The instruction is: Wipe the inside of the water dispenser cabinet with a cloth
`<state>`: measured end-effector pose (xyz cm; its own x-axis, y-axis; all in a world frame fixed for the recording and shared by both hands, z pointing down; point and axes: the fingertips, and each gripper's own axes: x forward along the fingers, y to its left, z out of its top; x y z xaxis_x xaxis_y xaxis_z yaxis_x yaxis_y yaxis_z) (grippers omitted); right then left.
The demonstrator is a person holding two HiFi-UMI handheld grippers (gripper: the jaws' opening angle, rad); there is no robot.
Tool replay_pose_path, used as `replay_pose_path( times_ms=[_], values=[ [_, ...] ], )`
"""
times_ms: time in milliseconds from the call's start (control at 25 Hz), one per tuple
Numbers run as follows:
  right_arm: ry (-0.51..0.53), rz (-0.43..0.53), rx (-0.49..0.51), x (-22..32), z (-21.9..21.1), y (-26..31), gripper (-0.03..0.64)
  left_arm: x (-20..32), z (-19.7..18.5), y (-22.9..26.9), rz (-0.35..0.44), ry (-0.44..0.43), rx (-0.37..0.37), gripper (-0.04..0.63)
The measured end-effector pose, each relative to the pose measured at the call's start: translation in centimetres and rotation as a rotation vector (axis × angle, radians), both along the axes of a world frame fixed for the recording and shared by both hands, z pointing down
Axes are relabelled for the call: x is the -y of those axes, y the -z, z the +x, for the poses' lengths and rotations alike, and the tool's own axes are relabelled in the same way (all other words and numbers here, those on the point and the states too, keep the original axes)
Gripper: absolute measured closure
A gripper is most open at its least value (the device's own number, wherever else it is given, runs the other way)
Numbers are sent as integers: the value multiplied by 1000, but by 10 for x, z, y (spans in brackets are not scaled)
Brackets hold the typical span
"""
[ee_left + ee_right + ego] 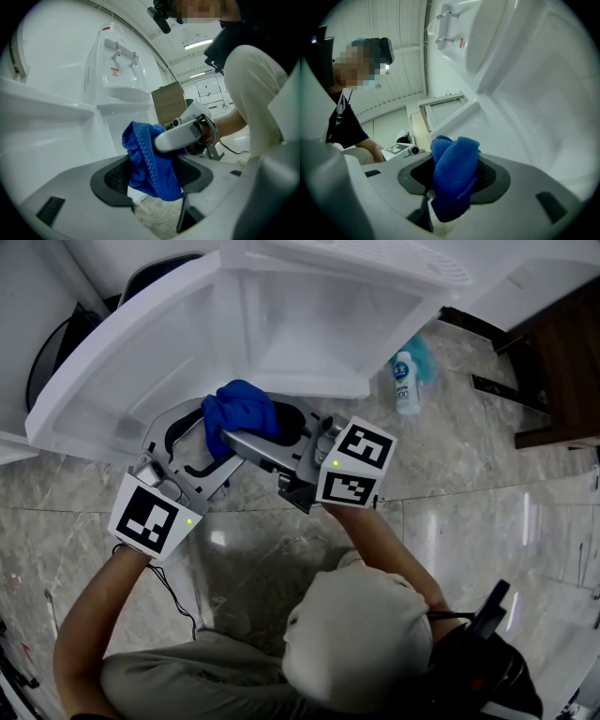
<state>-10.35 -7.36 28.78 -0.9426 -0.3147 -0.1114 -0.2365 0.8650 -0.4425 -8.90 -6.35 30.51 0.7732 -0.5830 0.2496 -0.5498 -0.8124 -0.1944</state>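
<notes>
Cloth (242, 411) in R gripper (246, 434), btwn L gripper (199, 448) jaws too, before cabinet (309, 324) opening, bottle (405, 382) on floor (487, 493) to R

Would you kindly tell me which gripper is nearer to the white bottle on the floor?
Right. The right gripper, shut on the blue cloth, lies just left of and below the bottle. The left gripper sits farther left, with its jaws open around the cloth.

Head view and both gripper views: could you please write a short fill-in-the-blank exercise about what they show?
1. The right gripper has its jaws shut on a ___ cloth.
2. The open cabinet in front of the person is ___ inside.
3. The bottle rests on the ___, right of the cabinet in the head view.
Missing words: blue; white; floor.
</notes>
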Motion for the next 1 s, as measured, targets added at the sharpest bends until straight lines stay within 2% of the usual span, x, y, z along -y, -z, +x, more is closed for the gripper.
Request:
replay_pose_path(
  times_ms=[120, 280, 400, 560, 720, 840, 1000],
  values=[
    [-8, -7, 0, 6, 22, -3, 426, 4, 19, -2, 3, -14, 39, 376],
    [-13, -28, 1, 8, 25, -7, 399, 5, 18, -6, -10, -5, 48, 422],
    [-14, -47, 7, 9, 28, -11, 388, 6, 15, -7, -13, -12, 52, 436],
    [-1, -65, 13, 7, 32, -18, 387, 5, 13, -10, 15, -39, 101, 442],
    [-14, -76, -18, 8, 39, -25, 387, 7, 7, -13, 6, -29, 106, 462],
    [-17, -76, -37, 10, 48, -25, 380, 7, 13, -11, 25, -47, 121, 466],
    [3, -96, 2, 13, 61, -23, 385, 9, 26, -14, 8, -48, 134, 466]
  ],
)
